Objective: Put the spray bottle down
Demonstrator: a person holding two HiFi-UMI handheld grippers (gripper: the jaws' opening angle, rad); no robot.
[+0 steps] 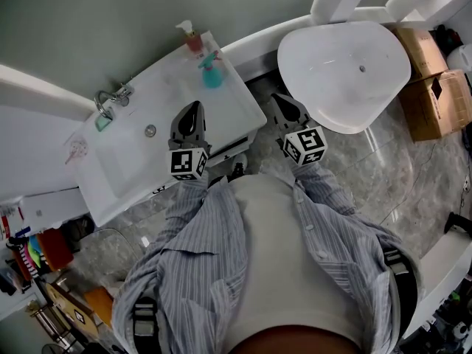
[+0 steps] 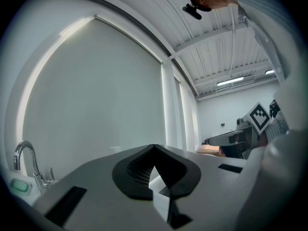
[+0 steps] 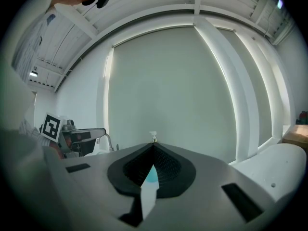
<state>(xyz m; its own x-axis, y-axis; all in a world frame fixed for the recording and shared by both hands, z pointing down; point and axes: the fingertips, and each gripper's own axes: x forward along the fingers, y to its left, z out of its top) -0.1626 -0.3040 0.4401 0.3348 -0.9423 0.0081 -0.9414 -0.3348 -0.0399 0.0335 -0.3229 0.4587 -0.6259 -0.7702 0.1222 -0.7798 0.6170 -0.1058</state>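
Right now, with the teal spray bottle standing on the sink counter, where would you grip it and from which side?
Probably the narrow neck just under the trigger head of the spray bottle, approached level from the counter front edge. It stands upright, the pump bottle stands just behind it, and the left gripper, shut at present, faces it.

The spray bottle (image 1: 212,71) stood upright on the white table (image 1: 236,105), on the flat stretch beside the basin (image 1: 133,150) and close to the far edge by the wall. Its body was teal, squat and rounded, narrowing upward to a trigger head of the same colour. Nothing gripped it; it rested on its own base, apart from the table's front edge.
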